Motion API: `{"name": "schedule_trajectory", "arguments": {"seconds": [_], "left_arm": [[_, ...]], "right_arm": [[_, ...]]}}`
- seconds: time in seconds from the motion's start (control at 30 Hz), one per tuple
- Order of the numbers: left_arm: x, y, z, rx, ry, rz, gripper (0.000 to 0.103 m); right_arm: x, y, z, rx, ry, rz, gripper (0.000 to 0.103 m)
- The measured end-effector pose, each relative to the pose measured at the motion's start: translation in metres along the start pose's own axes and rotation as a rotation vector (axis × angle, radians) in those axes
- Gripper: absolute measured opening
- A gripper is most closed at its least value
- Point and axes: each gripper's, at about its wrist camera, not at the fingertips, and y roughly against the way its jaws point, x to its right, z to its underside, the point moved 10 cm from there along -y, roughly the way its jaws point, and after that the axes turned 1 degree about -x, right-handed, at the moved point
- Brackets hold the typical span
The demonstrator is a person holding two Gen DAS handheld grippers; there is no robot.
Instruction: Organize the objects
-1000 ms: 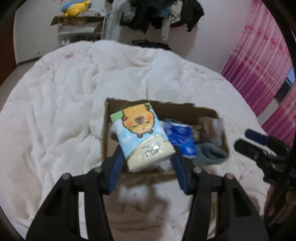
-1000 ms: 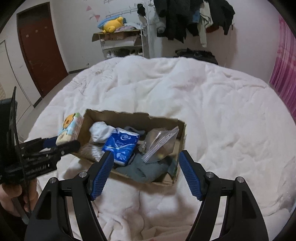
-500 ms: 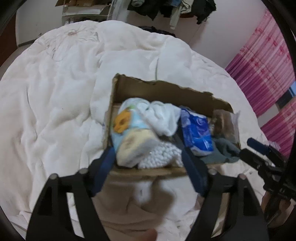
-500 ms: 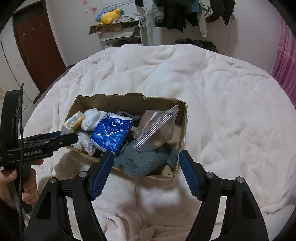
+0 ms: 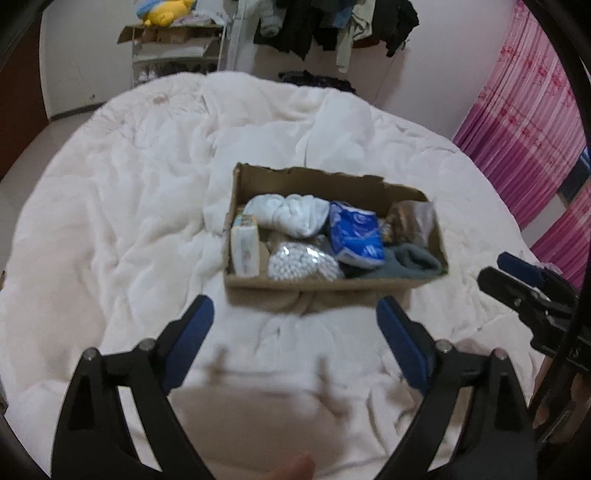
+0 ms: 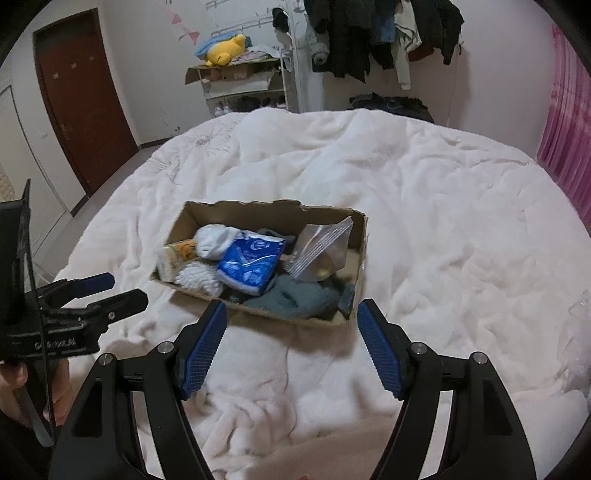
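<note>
- The left tool (image 5: 294,328) hangs over the bed with its blue pads (image 5: 188,341) wide apart and nothing between them.
- The right tool (image 6: 291,343) also has its pads (image 6: 378,354) spread wide and grips nothing; it sits just short of the box's near edge.
- In the left view the right tool shows at the right edge; in the right view the left tool shows at the left edge, with a hand (image 6: 14,391) on its grip.
- The box (image 5: 321,288) is open cardboard and lies on the white quilt (image 5: 110,221) just ahead of both tools.
- A tissue pack (image 5: 244,245) stands on edge in the box, against its left wall; its cartoon face shows in the right view (image 6: 177,254).
- Just beside it lies a bag of white beads (image 5: 303,262), near the front wall.
- A white cloth (image 5: 288,216) lies behind the beads, toward the back wall.
- A blue pack (image 5: 356,234) rests tilted in the middle, touching the white cloth.
- A grey cloth (image 5: 410,264) fills the front right corner.
- A zip bag (image 6: 323,251) leans at the right end, above the grey cloth; what it holds is not clear.
- Beyond the bed stand a shelf (image 6: 240,86) with a yellow plush (image 6: 225,50) on top, hanging clothes (image 6: 369,33), a brown door (image 6: 85,114) and pink curtains (image 5: 524,129).
</note>
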Motion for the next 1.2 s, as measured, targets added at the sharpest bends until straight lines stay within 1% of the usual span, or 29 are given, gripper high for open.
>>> {"name": "schedule_trajectory", "arguments": {"seconds": [0.1, 0.37, 0.53, 0.67, 0.77, 0.9, 1.2], "left_arm": [[0.003, 0.03, 0.011, 0.045, -0.015, -0.034, 0.091], [0.018, 0.092, 0.044, 0.132, -0.075, -0.083, 0.091], [0.029, 0.119, 0.065, 0.149, -0.08, -0.064, 0.091], [0.035, 0.129, 0.077, 0.157, -0.095, -0.086, 0.091], [0.04, 0.131, 0.082, 0.151, -0.106, -0.081, 0.091], [0.043, 0.132, 0.084, 0.15, -0.119, -0.082, 0.091], [0.044, 0.132, 0.086, 0.14, -0.133, -0.072, 0.091]], "right_arm": [[-0.005, 0.02, 0.009, 0.013, -0.007, -0.004, 0.076], [-0.012, 0.072, 0.037, 0.043, -0.001, 0.011, 0.076], [-0.02, 0.102, 0.053, 0.063, -0.013, -0.003, 0.076], [-0.025, 0.113, 0.065, 0.067, -0.009, 0.005, 0.076], [-0.027, 0.115, 0.072, 0.064, -0.004, 0.014, 0.076], [-0.028, 0.111, 0.08, 0.044, -0.015, -0.008, 0.076], [-0.027, 0.11, 0.082, 0.042, -0.017, -0.003, 0.076]]}}
